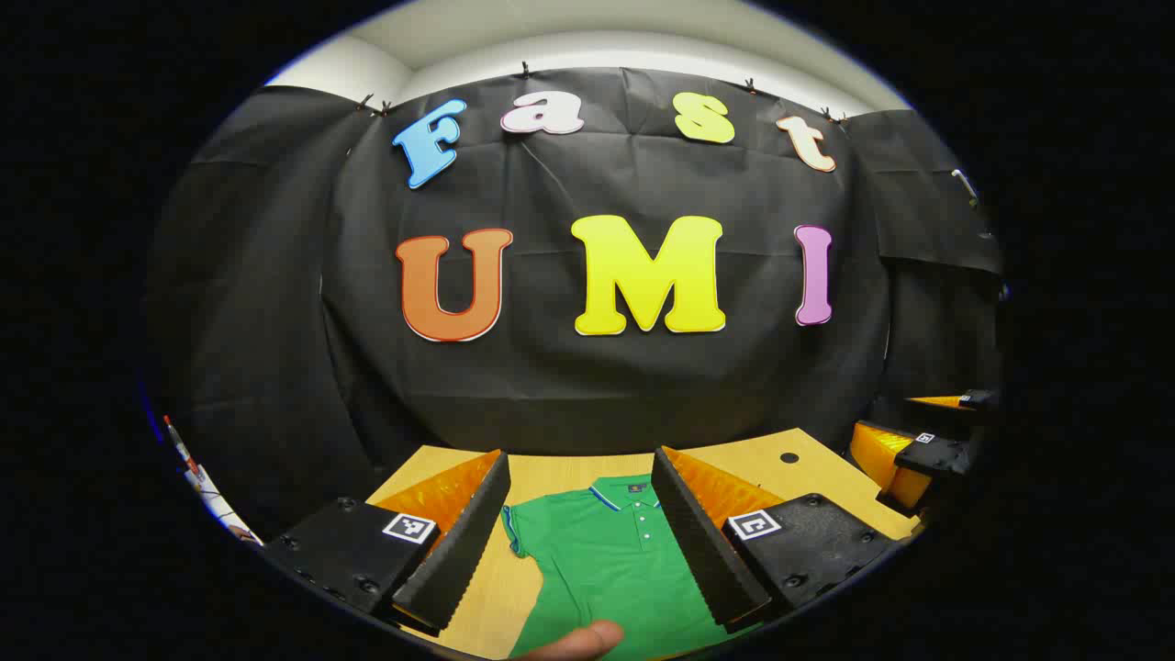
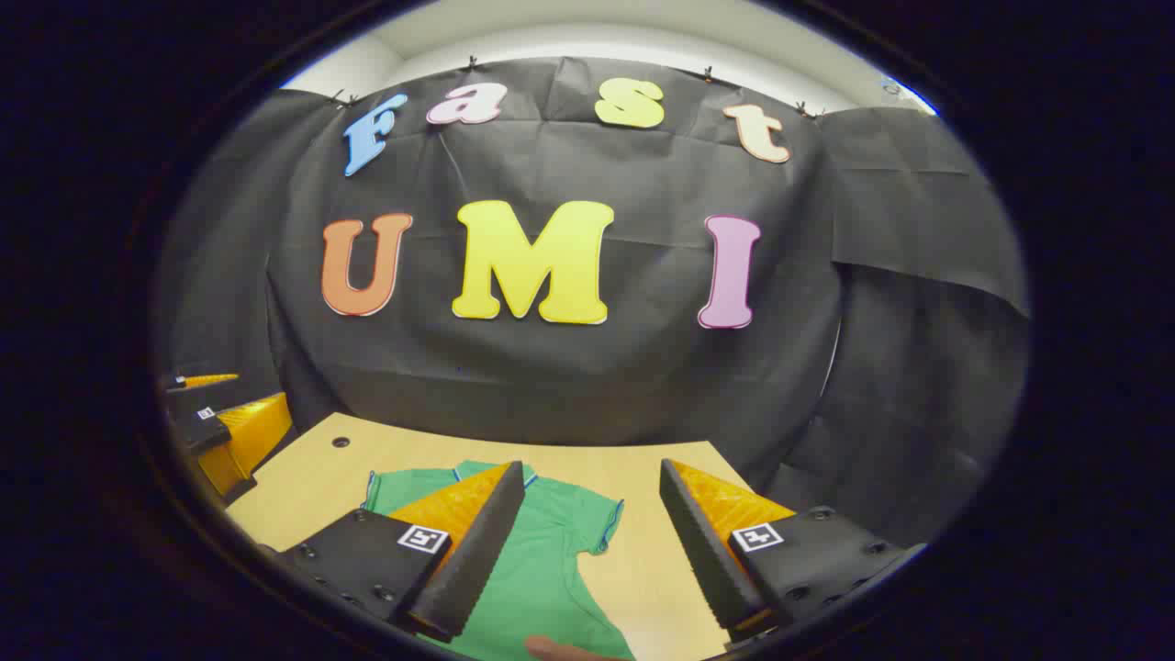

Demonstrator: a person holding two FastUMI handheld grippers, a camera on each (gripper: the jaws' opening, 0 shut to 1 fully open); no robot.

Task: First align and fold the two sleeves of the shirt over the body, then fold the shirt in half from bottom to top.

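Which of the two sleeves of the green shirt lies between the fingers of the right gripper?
The sleeve seen in the right gripper view, lying flat between the open right gripper fingers. The other sleeve lies beyond the finger on that view's left side.

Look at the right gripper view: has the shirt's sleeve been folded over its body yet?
No: the green polo shirt's short sleeve lies spread out flat on the wooden table, not over the body.

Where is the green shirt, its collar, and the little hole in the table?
green shirt [image 1: 610,569]: left gripper view, middle of the chest.
collar [image 1: 627,494]: left gripper view, front of the collar by the buttons.
hole in the table [image 1: 789,457]: left gripper view, the dark round hole.
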